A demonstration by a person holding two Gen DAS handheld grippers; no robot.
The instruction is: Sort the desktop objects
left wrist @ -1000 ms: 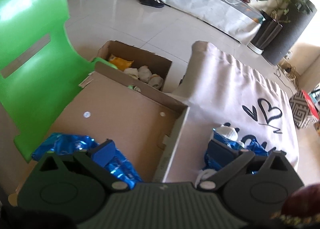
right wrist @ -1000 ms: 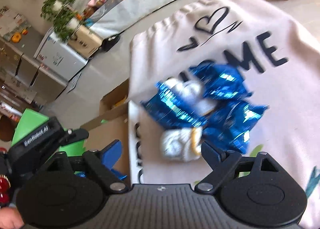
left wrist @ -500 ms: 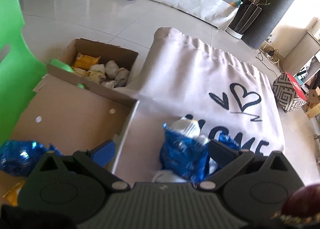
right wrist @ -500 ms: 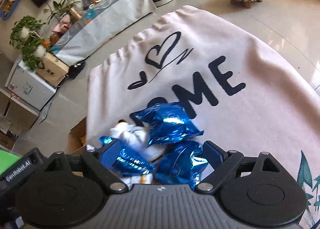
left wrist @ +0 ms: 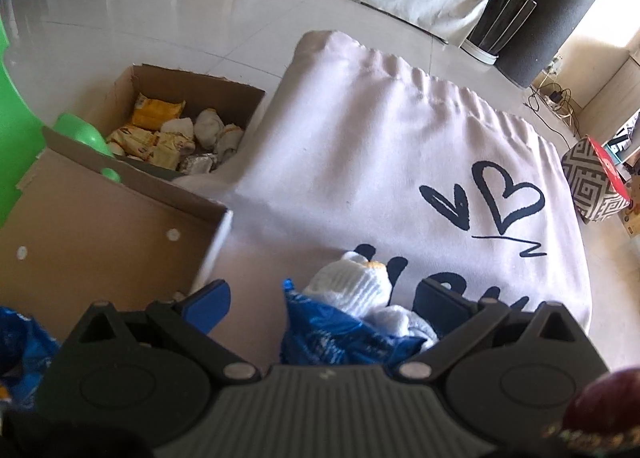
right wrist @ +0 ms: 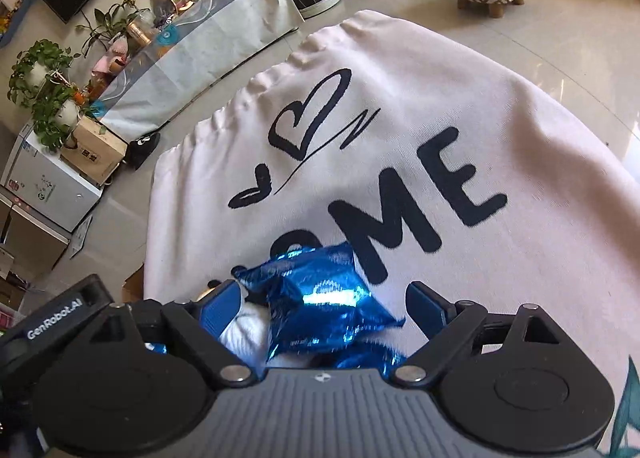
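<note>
Left view, cloth: soft off-white fabric (left wrist: pixel 360 146), gathered into pleats at its far edge, printed with dark hearts and letters, draped over the table.
Left view, goods: crinkled blue foil packet (left wrist: pixel 340 338) and knitted white sock roll (left wrist: pixel 352 286) lie on the cloth, touching, between the fingers.
Left view, boxes: shallow cardboard tray (left wrist: pixel 100 234) sits at the cloth's left edge; beyond it a deeper carton (left wrist: pixel 192 86) holds yellow packets and white rolls.
Left view, tongs: left gripper (left wrist: pixel 324 298) stands wide apart, straddling packet and roll; whether the right finger touches them cannot be told, and nothing is clamped.
Right view, cloth: same fabric (right wrist: pixel 500 118), smooth nap, bold "ME" lettering, teal print at the lower right corner.
Right view, goods: shiny, puffy foil packet (right wrist: pixel 320 298) tops the heap, white roll (right wrist: pixel 248 330) just left of it, more blue foil beneath.
Right view, tongs: right gripper (right wrist: pixel 320 304) is spread wide around the heap; its left finger (right wrist: pixel 220 308) meets the roll, the right finger stands clear of the foil.
Right view, neighbour: black housing of the other tool (right wrist: pixel 56 322) sits close at lower left.
</note>
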